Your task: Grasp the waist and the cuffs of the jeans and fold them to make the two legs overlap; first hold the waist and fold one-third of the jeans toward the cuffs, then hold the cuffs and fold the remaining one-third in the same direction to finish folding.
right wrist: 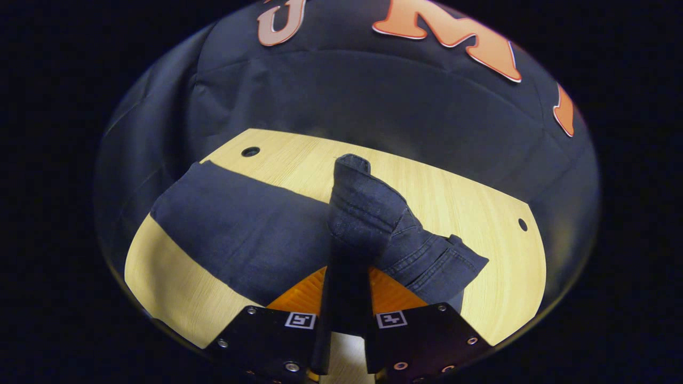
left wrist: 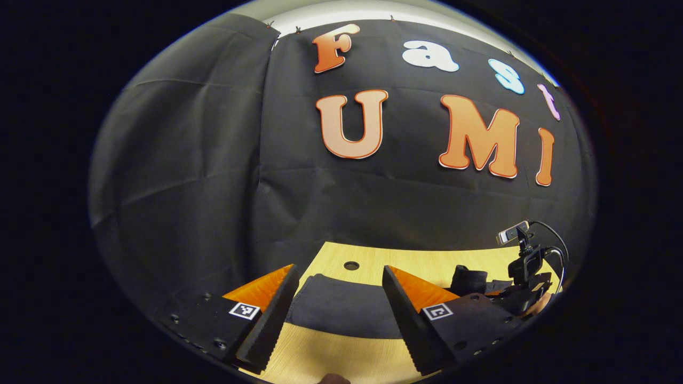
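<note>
Right gripper (right wrist: pixel 346 266) fingers clamped on jeans (right wrist: pixel 240 229) waist, left gripper (left wrist: pixel 333 314) fingers apart above table (left wrist: pixel 341 357).

Left gripper (left wrist: pixel 336 314): jaws spread wide, nothing between them, held low and level. Right gripper (right wrist: pixel 346 298): jaws closed together, apparently pinching a raised fold of dark blue denim jeans (right wrist: pixel 368 213).
</note>
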A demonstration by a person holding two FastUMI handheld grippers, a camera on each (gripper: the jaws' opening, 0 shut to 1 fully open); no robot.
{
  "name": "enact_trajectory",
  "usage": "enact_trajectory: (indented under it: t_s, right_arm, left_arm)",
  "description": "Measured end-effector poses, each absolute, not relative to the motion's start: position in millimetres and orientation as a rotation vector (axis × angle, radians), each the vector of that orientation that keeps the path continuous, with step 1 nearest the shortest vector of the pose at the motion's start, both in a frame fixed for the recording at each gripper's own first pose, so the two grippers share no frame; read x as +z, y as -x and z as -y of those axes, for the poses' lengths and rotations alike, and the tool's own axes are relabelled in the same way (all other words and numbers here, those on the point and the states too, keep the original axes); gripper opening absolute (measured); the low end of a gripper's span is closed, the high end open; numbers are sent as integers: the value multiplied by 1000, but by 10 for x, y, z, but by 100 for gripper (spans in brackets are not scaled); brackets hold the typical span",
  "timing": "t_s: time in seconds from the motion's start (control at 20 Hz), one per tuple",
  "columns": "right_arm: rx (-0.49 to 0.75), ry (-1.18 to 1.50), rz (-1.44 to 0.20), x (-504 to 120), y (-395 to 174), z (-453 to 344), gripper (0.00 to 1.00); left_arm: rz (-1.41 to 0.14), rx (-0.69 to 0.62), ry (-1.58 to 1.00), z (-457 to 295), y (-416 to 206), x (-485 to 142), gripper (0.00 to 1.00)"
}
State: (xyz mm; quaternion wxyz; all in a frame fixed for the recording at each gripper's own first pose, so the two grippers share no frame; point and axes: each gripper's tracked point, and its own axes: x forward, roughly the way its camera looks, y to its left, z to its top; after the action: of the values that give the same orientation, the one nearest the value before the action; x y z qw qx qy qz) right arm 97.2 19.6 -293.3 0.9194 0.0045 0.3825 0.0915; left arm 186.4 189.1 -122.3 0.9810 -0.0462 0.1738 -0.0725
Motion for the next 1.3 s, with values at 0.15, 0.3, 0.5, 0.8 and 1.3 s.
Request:
enact_trajectory:
  t_s: [0.15,0.3,0.5,0.8,1.3]
  right_arm:
    - [329,-103,-770,-2891,-933,-588,40]
    - [360,-90,-758,-2848,-896,-599,40]
    - [329,-109,-731,-2735,-886,-521,41]
    - [201,-150,-604,-2270,-932,-28,87]
    - [-63,-176,-434,-1474,-607,1040,97]
  left_arm:
    - [-378,-139,111,-1921,-1899,-1335,95]
    - [-401,-144,126,-1934,-1937,-1413,94]
    - [-485,-128,142,-2028,-2038,-1705,95]
    - [-743,-70,228,-2184,-2268,-2441,96]
    - [-1130,59,416,-2477,-2591,-3547,97]
